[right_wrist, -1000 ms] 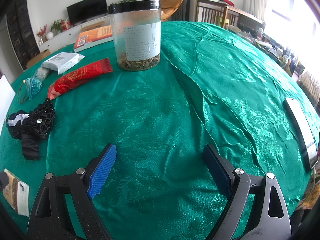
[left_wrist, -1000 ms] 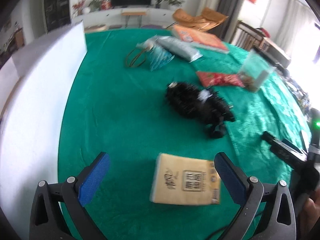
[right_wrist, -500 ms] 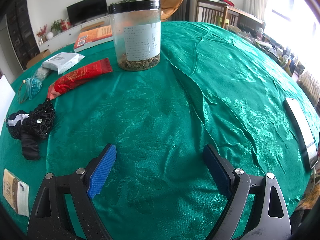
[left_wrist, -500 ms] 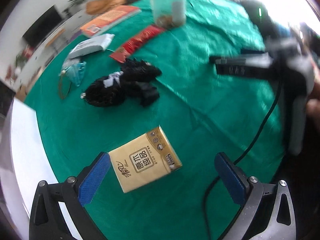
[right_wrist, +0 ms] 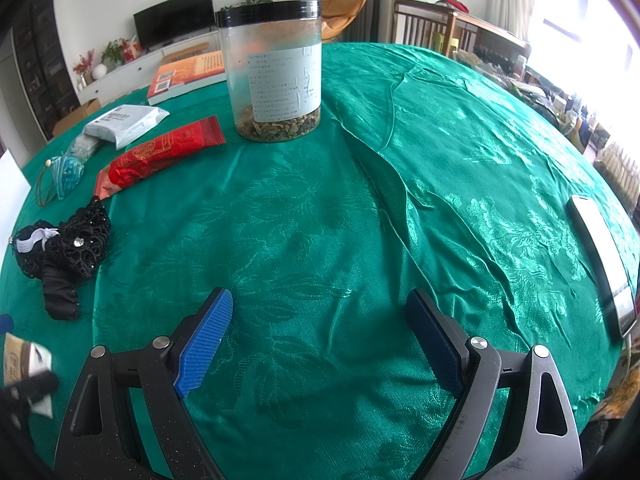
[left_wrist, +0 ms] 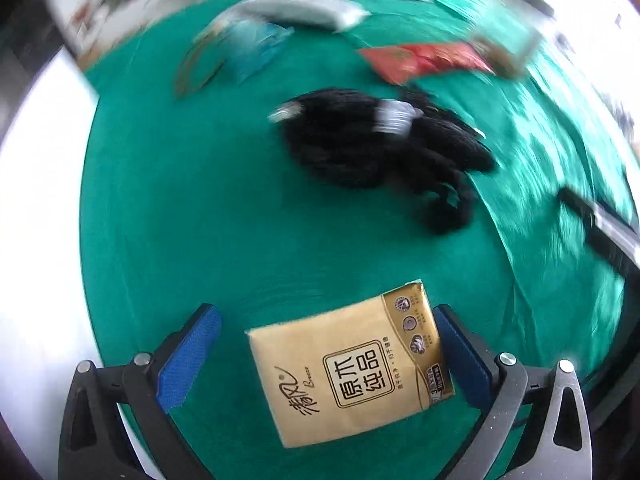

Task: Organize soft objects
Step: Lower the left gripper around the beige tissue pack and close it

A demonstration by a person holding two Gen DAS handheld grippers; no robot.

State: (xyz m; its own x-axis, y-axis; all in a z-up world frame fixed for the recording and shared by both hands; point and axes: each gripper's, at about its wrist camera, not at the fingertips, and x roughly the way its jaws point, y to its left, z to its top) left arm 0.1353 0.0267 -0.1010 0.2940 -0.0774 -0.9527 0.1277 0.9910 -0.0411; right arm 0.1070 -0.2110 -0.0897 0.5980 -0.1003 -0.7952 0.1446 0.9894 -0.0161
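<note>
A tan tissue pack (left_wrist: 352, 368) lies flat on the green tablecloth (left_wrist: 200, 208). My left gripper (left_wrist: 326, 316) is open and straddles it, with the right pad close against the pack's edge and a gap at the left pad. Beyond it sits a crumpled black lace cloth (left_wrist: 380, 148). The left wrist view is motion-blurred. In the right wrist view my right gripper (right_wrist: 320, 300) is open over bare cloth, holding nothing. The black lace cloth (right_wrist: 60, 252) and the tissue pack (right_wrist: 24, 356) show at its far left.
A clear jar (right_wrist: 276, 76) with a black lid stands at the centre back. A red pouch (right_wrist: 160, 156), a white pouch (right_wrist: 124, 124), a teal item (right_wrist: 66, 172) and an orange book (right_wrist: 188, 76) lie at the back left. A phone (right_wrist: 604, 264) rests at the right edge. A white board (left_wrist: 44, 200) borders the left.
My left gripper has swung around and come closer to the tissue pack, which now sits between its fingers. The right gripper has not moved.
</note>
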